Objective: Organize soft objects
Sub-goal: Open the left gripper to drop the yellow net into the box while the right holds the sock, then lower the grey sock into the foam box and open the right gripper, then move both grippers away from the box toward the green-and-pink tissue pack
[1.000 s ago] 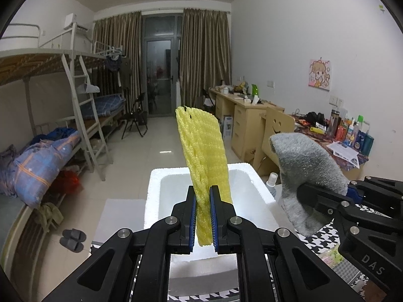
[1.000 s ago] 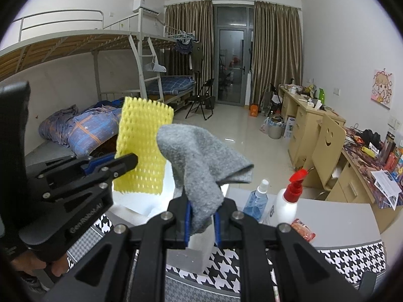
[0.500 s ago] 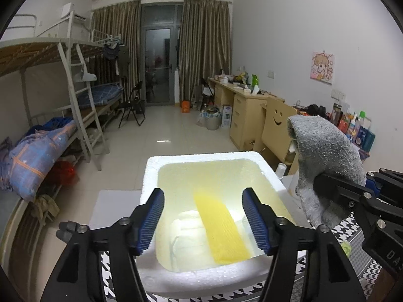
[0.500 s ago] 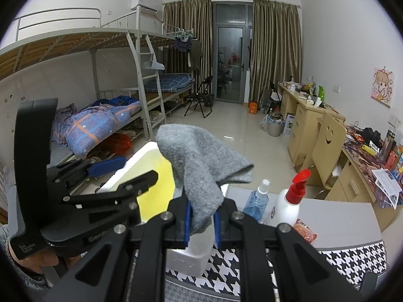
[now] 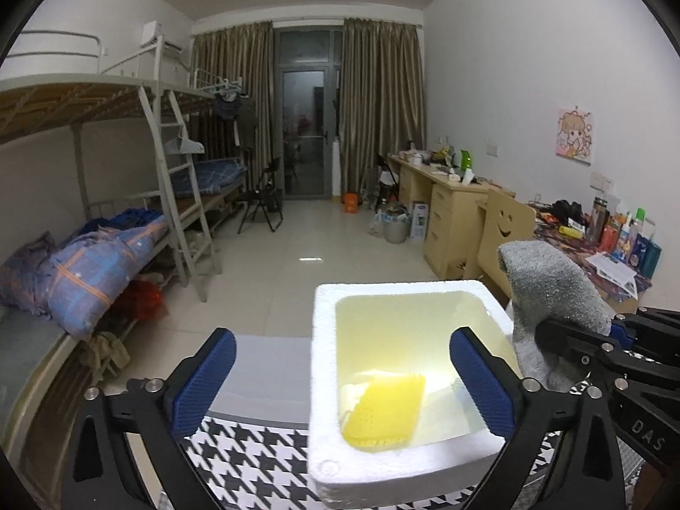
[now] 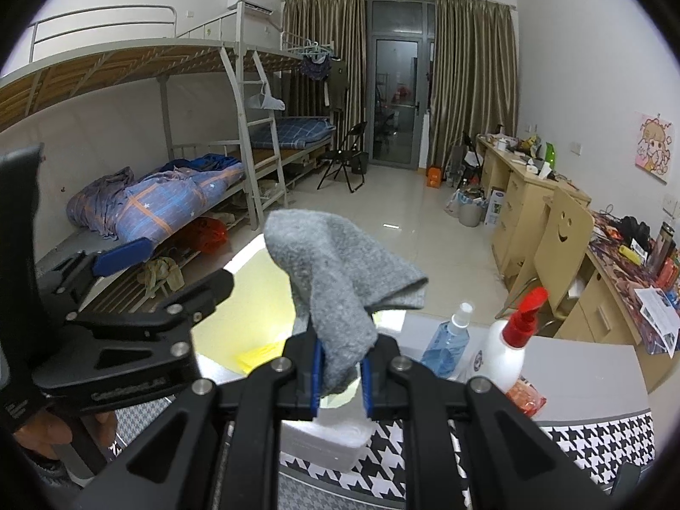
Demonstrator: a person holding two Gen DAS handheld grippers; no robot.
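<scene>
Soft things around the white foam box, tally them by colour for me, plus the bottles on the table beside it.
Yellow foam net, lying in the foam box: 1
Grey cloth, clamped in the right hand-held gripper: 1
Blue clear bottle: 1
White bottle with red sprayer: 1
Total: 4

left gripper [image 5: 342,376] jaws opening, nothing between; right gripper [image 6: 342,376] clamped.
</scene>
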